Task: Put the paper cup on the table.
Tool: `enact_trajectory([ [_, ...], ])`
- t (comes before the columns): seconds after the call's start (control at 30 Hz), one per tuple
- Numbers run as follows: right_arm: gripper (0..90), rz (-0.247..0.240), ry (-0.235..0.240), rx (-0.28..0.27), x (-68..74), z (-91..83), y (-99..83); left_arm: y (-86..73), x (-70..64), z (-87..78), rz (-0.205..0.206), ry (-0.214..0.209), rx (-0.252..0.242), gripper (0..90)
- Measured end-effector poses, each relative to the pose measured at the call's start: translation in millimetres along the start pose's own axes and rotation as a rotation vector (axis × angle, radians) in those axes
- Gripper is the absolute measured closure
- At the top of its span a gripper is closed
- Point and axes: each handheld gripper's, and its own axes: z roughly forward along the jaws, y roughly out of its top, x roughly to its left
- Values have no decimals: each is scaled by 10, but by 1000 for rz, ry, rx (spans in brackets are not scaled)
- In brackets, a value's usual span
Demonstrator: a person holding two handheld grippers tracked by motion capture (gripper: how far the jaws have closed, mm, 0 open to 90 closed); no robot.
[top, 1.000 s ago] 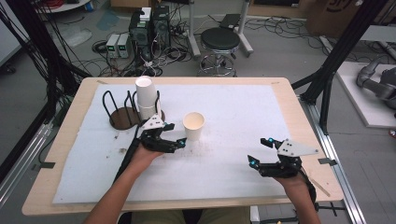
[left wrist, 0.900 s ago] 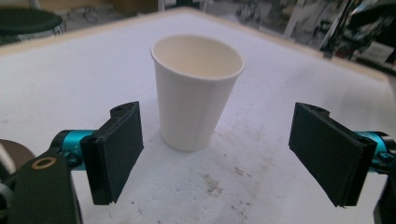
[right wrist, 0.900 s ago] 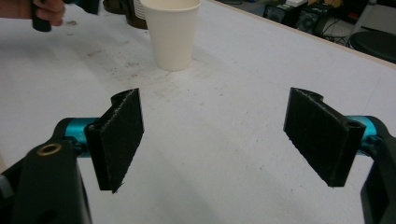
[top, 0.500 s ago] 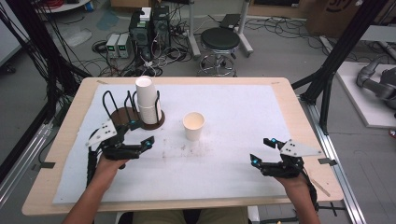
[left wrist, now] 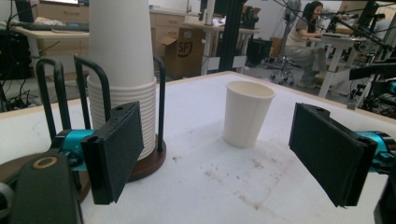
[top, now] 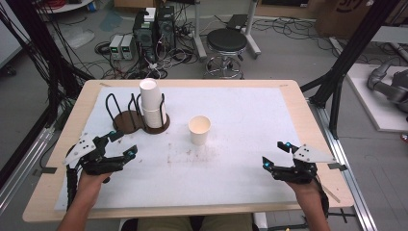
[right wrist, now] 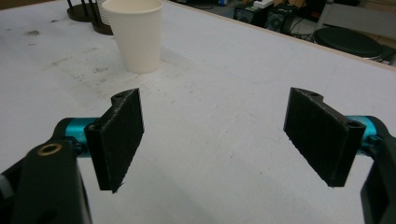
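A single white paper cup [top: 199, 130] stands upright and mouth up on the white mat; it appears as the cup [left wrist: 246, 113] in the left gripper view and as the cup [right wrist: 135, 33] in the right gripper view. A stack of upside-down white cups [top: 152, 103] sits in a dark wire holder [top: 126, 119]; the stack [left wrist: 120, 70] looms close in the left gripper view. My left gripper [top: 123, 144] hovers open at the near left, below the holder, holding nothing. My right gripper [top: 274, 154] rests open at the near right, far from the cup.
The white mat [top: 240, 110] covers most of the wooden table [top: 298, 96]. The holder's second base ring [top: 124, 120] beside the stack holds no cups. Beyond the far edge are a stool [top: 226, 41], cables and black frame posts.
My left gripper has pulled back from beside the single cup toward the near left edge, staying open. The cup stays standing alone. The right gripper has barely moved.
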Motion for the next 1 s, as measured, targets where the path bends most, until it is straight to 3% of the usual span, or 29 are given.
enact_trajectory([
  [0.2,204,-8,-13,-25,43,-15,42,-3,-33,-35,16,-3,-1,177],
  [1.0,204,-5,-10,-14,34,-14,7,-37,-63,43,25,-8,15,178],
])
